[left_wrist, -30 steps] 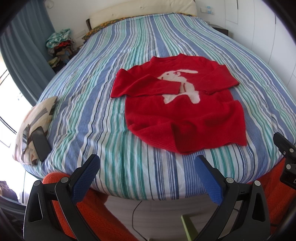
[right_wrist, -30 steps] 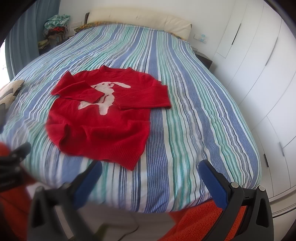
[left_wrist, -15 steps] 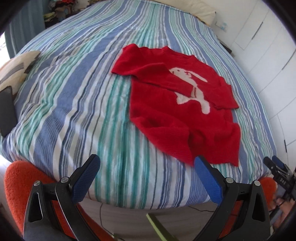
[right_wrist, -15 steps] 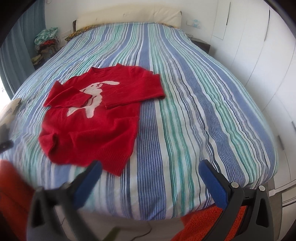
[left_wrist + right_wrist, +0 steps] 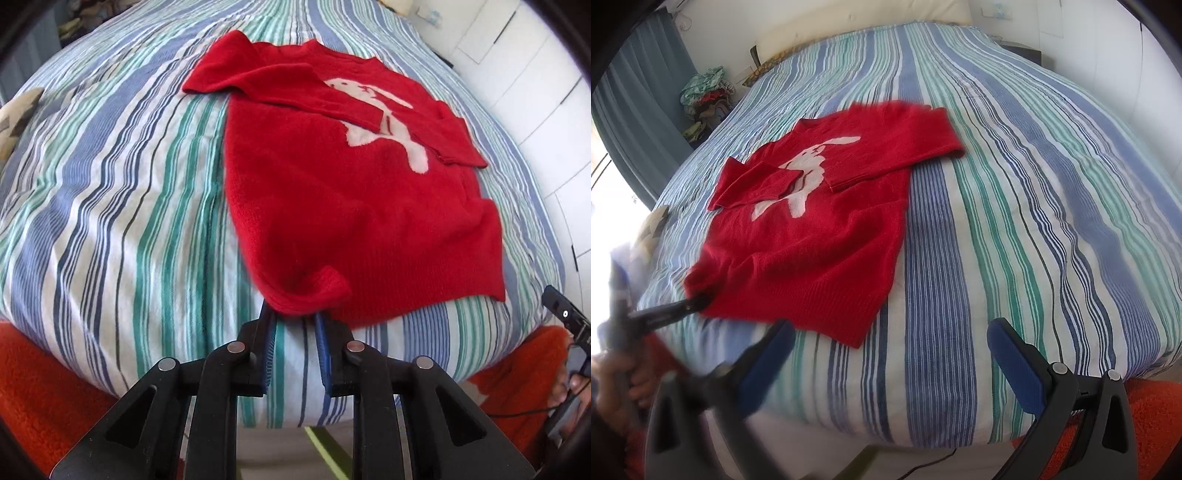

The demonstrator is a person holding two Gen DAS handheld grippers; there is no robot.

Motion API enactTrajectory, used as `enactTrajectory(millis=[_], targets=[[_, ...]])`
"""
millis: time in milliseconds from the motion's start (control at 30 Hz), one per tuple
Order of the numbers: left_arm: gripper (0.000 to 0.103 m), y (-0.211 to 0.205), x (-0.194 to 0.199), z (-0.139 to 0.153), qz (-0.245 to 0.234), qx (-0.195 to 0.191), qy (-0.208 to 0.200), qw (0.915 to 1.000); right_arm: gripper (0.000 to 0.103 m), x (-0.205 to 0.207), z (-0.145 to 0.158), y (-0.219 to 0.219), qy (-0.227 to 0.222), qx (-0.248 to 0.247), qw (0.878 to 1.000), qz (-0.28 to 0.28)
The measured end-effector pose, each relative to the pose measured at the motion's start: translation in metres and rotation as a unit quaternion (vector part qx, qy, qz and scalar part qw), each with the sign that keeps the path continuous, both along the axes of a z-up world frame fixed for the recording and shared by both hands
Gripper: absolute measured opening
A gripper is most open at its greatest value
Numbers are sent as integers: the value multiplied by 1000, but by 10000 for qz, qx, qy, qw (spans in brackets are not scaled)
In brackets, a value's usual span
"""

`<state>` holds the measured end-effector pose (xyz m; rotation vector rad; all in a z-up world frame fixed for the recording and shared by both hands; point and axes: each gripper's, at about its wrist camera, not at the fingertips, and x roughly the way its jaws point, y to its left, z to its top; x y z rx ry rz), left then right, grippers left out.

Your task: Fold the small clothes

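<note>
Left gripper (image 5: 295,317) pinching red sweater (image 5: 354,192) hem corner, right gripper (image 5: 886,354) spread, clear of it

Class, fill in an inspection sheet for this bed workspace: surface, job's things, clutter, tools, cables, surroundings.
Surface: striped bedspread, wrinkled.
Job's things: red sweater lying flat, both sleeves folded over the white rabbit.
Clutter: patterned cushion at the bed's edge.
Tools: left tool closed on the sweater's lower hem corner; right tool open, short of the hem.
Cables: thin dark cable below the bed.
Surroundings: blue curtain, clothes pile, white cupboards.
</note>
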<state>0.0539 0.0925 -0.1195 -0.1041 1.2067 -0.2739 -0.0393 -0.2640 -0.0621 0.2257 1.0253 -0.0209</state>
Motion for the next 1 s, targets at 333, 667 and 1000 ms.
enactTrajectory(millis=[333,667,1000], targets=[[90,25,27,-3,302,-843,141,9959,103,16,-24,-19,-182,1361,9905,90],[4,14,33,-1,237,-883,343,9952,8,62,-70,-6,514,2138,9732,672],[9,-11,20,-34,-116,708,200,9972,4,42,-86,-9,1311,957,9861,363]])
